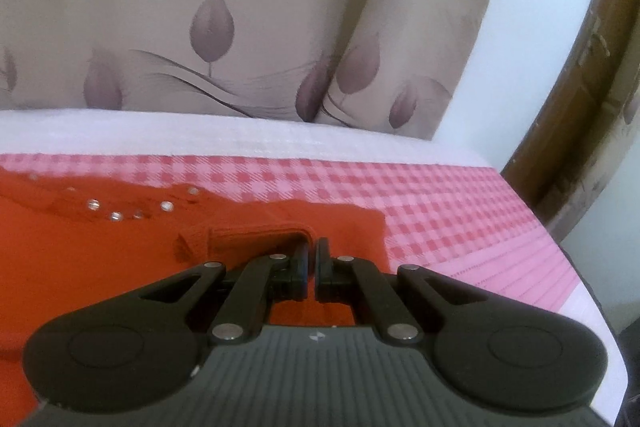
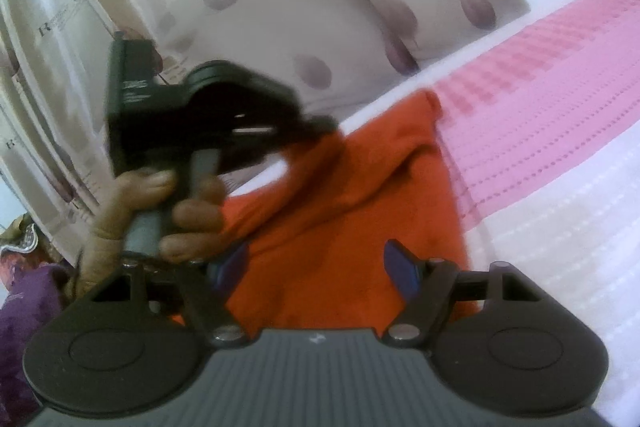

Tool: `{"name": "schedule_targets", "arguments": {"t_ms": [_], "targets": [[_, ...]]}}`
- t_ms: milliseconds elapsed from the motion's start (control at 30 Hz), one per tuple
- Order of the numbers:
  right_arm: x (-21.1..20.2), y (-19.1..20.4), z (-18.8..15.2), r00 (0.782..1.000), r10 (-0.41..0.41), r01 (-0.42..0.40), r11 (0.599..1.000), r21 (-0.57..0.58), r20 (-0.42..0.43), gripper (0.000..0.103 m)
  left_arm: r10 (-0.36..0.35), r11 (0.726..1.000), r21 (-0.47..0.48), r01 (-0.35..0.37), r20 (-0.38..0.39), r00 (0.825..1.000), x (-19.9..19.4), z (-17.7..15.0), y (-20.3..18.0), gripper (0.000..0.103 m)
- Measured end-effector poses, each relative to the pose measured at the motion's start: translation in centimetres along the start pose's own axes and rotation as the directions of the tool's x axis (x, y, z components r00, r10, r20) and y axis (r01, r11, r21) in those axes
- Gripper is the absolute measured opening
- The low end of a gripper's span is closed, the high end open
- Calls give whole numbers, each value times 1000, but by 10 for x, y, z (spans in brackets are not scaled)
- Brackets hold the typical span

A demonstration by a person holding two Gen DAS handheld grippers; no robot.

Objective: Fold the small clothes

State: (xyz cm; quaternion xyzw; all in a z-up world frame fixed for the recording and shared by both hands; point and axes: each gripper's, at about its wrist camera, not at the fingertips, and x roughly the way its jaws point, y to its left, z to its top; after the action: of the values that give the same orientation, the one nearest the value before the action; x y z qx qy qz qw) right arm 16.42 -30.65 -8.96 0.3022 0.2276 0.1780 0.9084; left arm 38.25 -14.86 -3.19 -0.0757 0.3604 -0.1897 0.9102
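Far left in the right wrist view: a hand [image 2: 160, 211] wrapped round the handle of the left gripper [image 2: 322, 126], clenched on an edge of the orange garment [image 2: 340, 219] and holding that edge raised off the surface, cloth sloping down from the pinch. Same grip seen from the left wrist view: jaws all but together, a ribbed hem [image 1: 256, 239] caught at their tips, a row of small shiny studs [image 1: 116, 215] along the neckline off to the left.

Centre: garment lying partly flat across the pink checked cloth [image 1: 440, 211], itself spread on a white textured cover [image 1: 200, 135], with a leaf-printed curtain [image 1: 240, 7] behind. Not yet a neat packet; outline loose and uneven, one side lifted.

Right of that: right gripper [image 2: 318, 259] released, jaws wide apart, hovering just above the flat part of the garment, nothing between the pads.

Likely step: a fold in progress, the pinched hem on its way over the body of the garment. Early to middle of the task, by the look of it.

Next move, as a judgement: carry the hem across and lay it down square, then let go only once flat. Use the free gripper to pin or smooth the lower layer against dragging. Watch the hem for slipping out of so narrow a pinch.
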Motion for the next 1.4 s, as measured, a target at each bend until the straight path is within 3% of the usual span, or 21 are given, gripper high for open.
{"name": "schedule_targets", "arguments": {"t_ms": [200,267,300,333,367,400,433,567,700,767,833,900,1000,1133,1200,1233,1267,1300,1333,1367,1400], "targets": [[-2,-10,1,1000,1,-2,998,66,18,75,-21,1000,12,21,-20,1000,12,-5,-10,2],[-3,-15,1,1000,5,-7,996,93,20,75,-43,999,33,44,-28,999,15,-6,-12,6],[-3,-17,1,1000,11,-14,994,104,22,75,-53,997,47,54,-32,998,15,-6,-14,20],[-3,-18,1,1000,16,-18,994,110,24,75,-65,996,61,67,-39,997,14,-6,-15,46],[-2,-19,2,1000,15,-18,993,114,26,75,-84,994,70,87,-39,996,12,-6,-16,61],[-2,-19,2,1000,15,-18,993,115,27,75,-95,992,77,97,-27,995,8,-7,-18,86],[-2,-19,1,999,15,-18,993,114,28,75,-104,991,83,103,6,995,0,-9,-20,98],[-4,-18,1,999,10,-14,993,113,35,75,-169,982,103,159,103,980,-40,-10,-22,101],[-9,-15,1,999,-10,5,994,105,49,76,-144,990,34,140,185,972,-88,-15,14,103],[-10,-6,8,999,-18,15,998,60,48,76,-56,998,13,54,210,976,-108,-25,41,103],[-4,15,22,999,-32,36,995,-88,37,76,39,999,1,-40,215,976,-115,-34,65,103],[15,41,36,995,-94,97,950,-296,25,76,109,994,-44,-102,185,977,-114,-45,94,103],[61,65,47,985,-170,142,837,-529,-5,73,166,981,-127,-146,162,973,-108,-57,123,102],[126,83,40,946,-317,249,571,-782,70,73,210,957,-239,-164,182,961,-105,-71,146,102],[150,81,38,930,-357,269,501,-822,87,47,223,953,-253,-167,213,951,-106,-69,153,103],[161,76,40,917,-390,287,492,-822,87,38,254,947,-258,-193,225,941,-108,-69,155,103],[165,69,49,907,-415,313,539,-782,77,27,264,942,-269,-201,225,938,-109,-69,156,103],[159,57,63,911,-408,334,657,-676,54,27,264,938,-283,-198,217,940,-110,-69,156,103],[148,38,79,923,-385,343,795,-500,21,27,266,933,-302,-198,206,942,-108,-69,159,103],[136,17,90,939,-343,321,893,-315,-14,27,272,925,-322,-200,197,942,-107,-68,162,103],[121,-6,94,962,-272,267,958,-106,-39,27,280,918,-341,-203,195,940,-107,-69,163,103]]}}
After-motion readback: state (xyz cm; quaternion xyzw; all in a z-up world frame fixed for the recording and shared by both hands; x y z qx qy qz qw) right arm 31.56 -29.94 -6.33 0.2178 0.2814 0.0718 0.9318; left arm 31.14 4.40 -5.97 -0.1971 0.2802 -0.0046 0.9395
